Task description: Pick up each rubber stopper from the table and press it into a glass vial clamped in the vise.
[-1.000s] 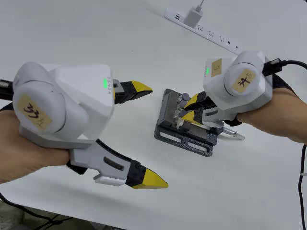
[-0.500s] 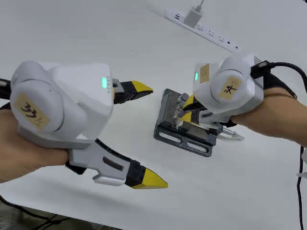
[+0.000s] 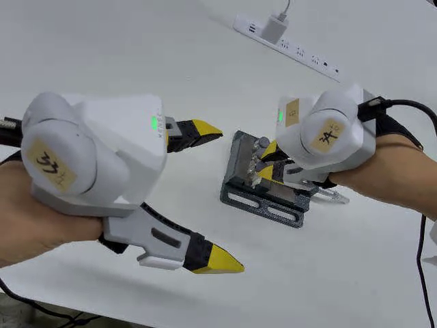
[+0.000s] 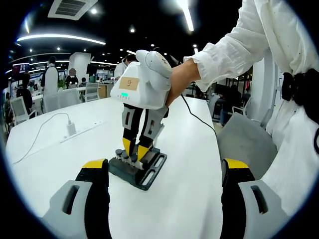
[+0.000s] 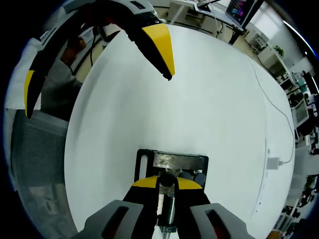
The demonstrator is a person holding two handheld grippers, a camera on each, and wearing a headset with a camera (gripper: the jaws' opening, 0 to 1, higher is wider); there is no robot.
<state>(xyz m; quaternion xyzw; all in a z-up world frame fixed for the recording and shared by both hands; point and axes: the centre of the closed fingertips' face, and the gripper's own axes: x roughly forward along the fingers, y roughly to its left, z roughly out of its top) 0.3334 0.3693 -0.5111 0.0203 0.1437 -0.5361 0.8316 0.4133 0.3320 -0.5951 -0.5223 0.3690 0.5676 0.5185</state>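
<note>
White table (image 3: pixel 136 55) bears the vise (image 3: pixel 263 199); left gripper (image 4: pixel 163 165) gapes empty, right gripper (image 5: pixel 167 182) pinches a stopper (image 5: pixel 167 178), vials (image 3: pixel 262 145) half-hidden.

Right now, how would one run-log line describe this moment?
left gripper: open, apart from vise | right gripper: shut on rubber stopper, at vise top | seating in vial: cannot tell
</note>
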